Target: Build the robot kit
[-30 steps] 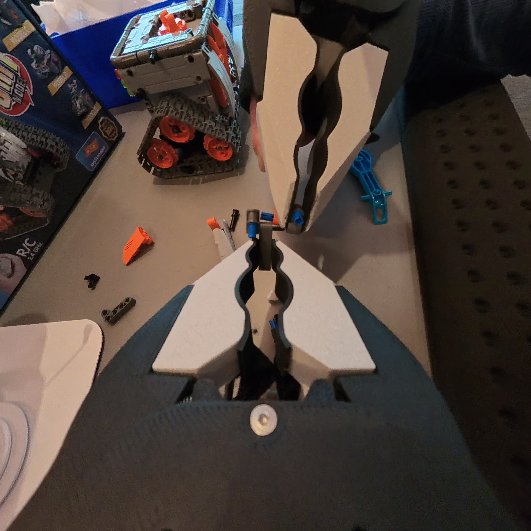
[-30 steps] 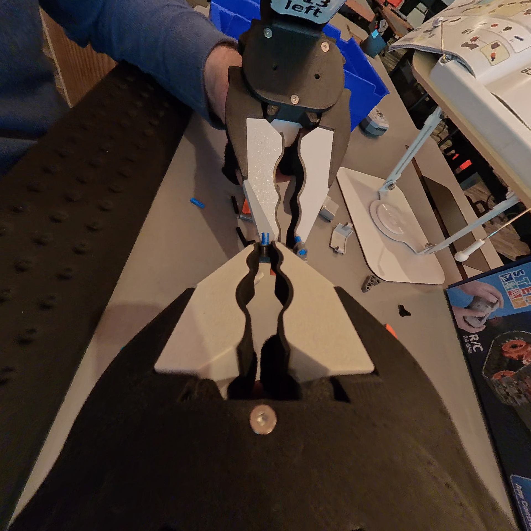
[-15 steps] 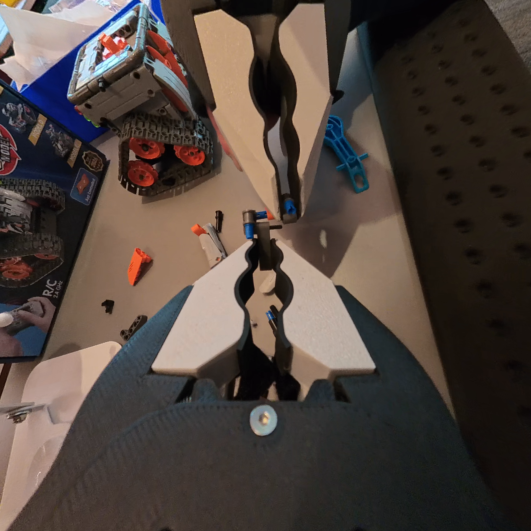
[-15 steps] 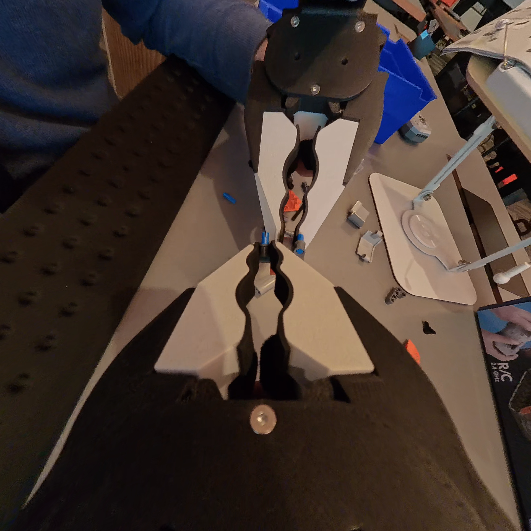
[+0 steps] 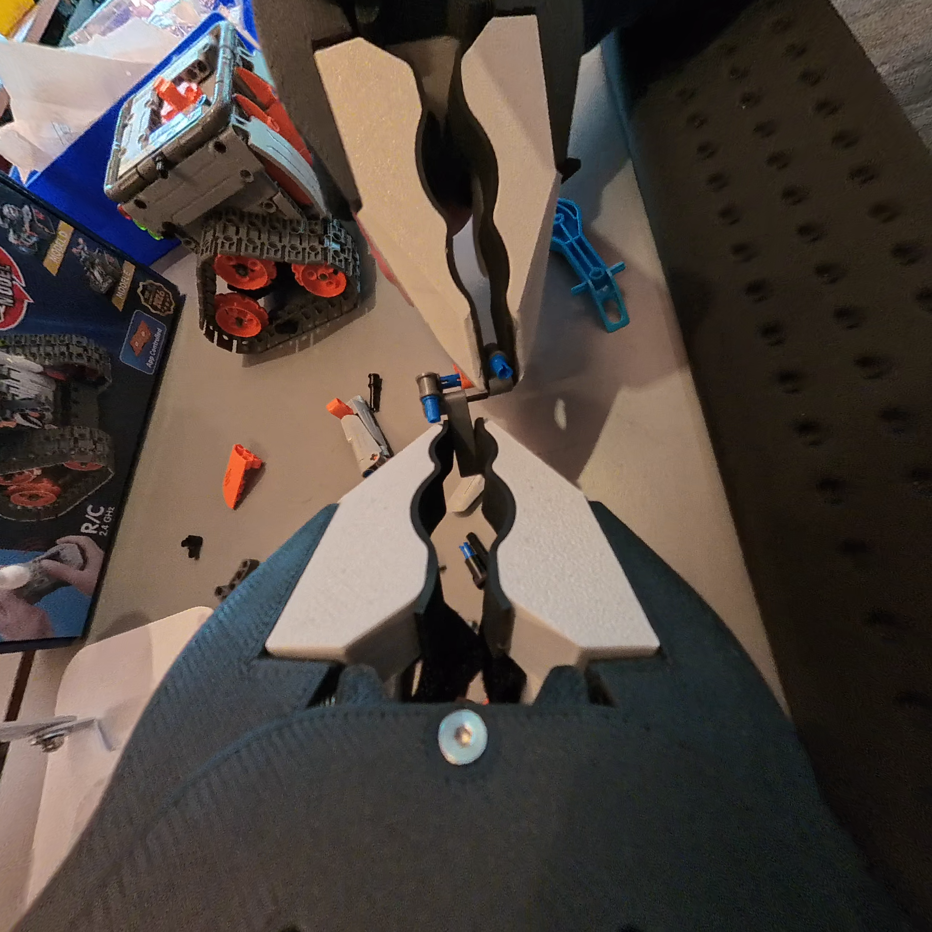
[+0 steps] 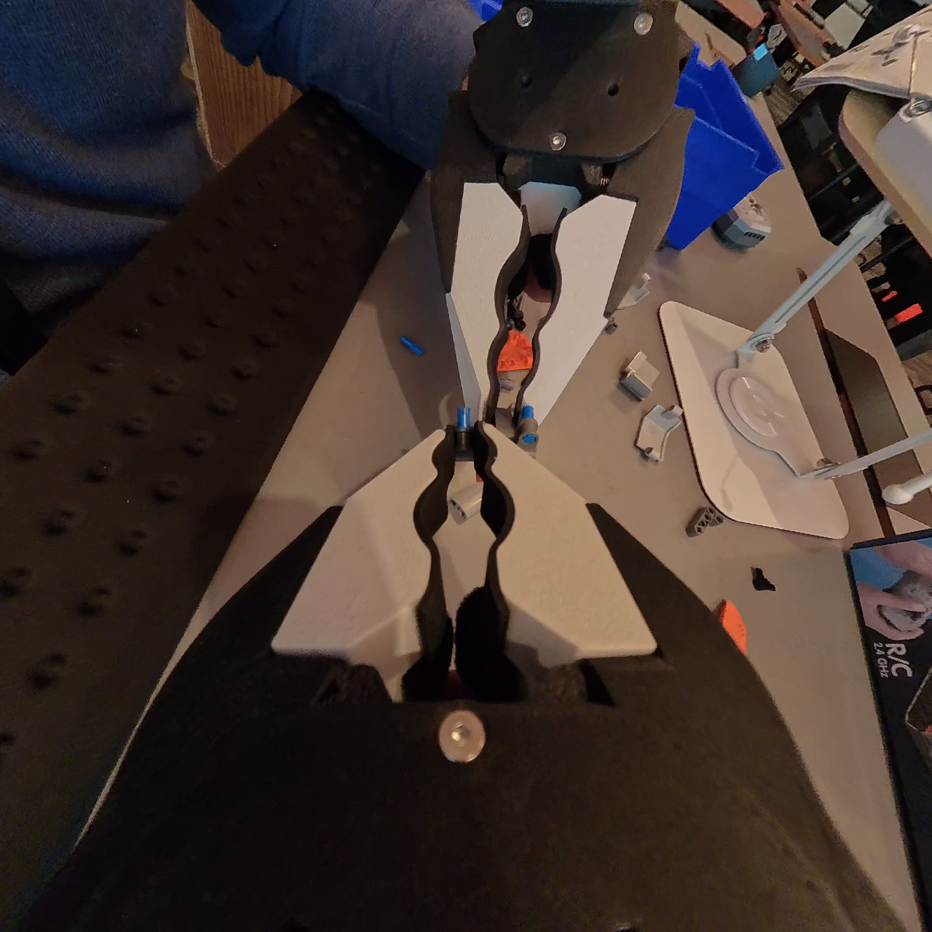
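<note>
My left gripper (image 5: 461,428) is shut on a small grey beam assembly (image 5: 456,403) with blue pins, held just above the grey table. My right gripper (image 5: 497,373) comes in from the top of the left wrist view, shut on a small dark connector with a blue pin (image 5: 499,365) that touches the grey assembly. In the right wrist view my right gripper (image 6: 464,433) pinches that connector (image 6: 463,421). The left gripper (image 6: 504,411) faces it tip to tip, and its grey assembly (image 6: 524,428) shows beside it.
A tracked toy vehicle (image 5: 242,201), its printed box (image 5: 60,403), a blue tool (image 5: 590,267) and loose orange (image 5: 239,474) and grey (image 5: 360,428) parts lie on the table. A black studded mat (image 5: 807,353) runs along one edge. A white stand base (image 6: 746,418) and blue bin (image 6: 716,151) stand beyond. My left and right fingertips are right by each other.
Both grippers stay shut on their parts. The right gripper has swung more upright over the left one, and its pinned connector has closed in on the grey assembly.
</note>
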{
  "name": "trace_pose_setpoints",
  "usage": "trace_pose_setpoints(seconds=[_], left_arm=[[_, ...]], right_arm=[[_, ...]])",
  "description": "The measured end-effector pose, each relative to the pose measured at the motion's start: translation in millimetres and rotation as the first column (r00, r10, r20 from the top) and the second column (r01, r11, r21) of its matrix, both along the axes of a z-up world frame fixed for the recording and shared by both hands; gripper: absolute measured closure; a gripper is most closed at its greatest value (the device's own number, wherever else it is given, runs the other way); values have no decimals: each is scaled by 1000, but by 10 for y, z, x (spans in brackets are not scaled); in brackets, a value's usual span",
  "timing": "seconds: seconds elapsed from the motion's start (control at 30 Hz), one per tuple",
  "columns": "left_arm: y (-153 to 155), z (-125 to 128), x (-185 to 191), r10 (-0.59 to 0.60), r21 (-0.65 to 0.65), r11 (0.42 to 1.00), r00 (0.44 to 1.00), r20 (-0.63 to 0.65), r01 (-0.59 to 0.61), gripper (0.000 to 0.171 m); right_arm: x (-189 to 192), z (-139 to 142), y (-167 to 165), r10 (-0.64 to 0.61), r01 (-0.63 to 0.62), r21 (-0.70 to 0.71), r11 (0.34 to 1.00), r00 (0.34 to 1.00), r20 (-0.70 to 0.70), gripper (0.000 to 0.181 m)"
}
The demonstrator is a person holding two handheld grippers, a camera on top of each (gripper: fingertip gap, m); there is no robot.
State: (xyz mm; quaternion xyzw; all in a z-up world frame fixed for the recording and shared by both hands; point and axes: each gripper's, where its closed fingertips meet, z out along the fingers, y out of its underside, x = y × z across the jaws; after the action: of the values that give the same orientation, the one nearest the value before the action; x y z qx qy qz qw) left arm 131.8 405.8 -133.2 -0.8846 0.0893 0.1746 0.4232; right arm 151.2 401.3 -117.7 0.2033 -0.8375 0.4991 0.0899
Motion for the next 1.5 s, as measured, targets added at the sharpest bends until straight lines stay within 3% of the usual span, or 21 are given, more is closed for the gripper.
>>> trace_pose_setpoints(seconds=[0.47,0.63,1.07,1.2,1.33,1.5], left_arm=[[-47,-118,-6,-27,-157,988,977,-212,-7,165],[-20,-159,98,-67,-138,989,991,-116,51,165],[-61,-536,274,-31,-254,965,990,139,66,166],[-72,-570,275,-7,-263,963,985,172,52,163],[-72,-553,245,6,-253,967,986,167,37,159],[-72,-528,245,13,-249,968,986,164,28,152]], right_arm=[[6,-175,-17,2,4,100,995,998,-57,177],[117,-182,11,58,-58,110,992,998,10,177],[361,-715,180,47,-120,377,919,979,198,173],[370,-695,170,27,-93,389,916,985,170,157],[356,-615,194,-13,-50,387,921,987,158,154],[302,-508,278,-153,96,380,920,981,122,157]])
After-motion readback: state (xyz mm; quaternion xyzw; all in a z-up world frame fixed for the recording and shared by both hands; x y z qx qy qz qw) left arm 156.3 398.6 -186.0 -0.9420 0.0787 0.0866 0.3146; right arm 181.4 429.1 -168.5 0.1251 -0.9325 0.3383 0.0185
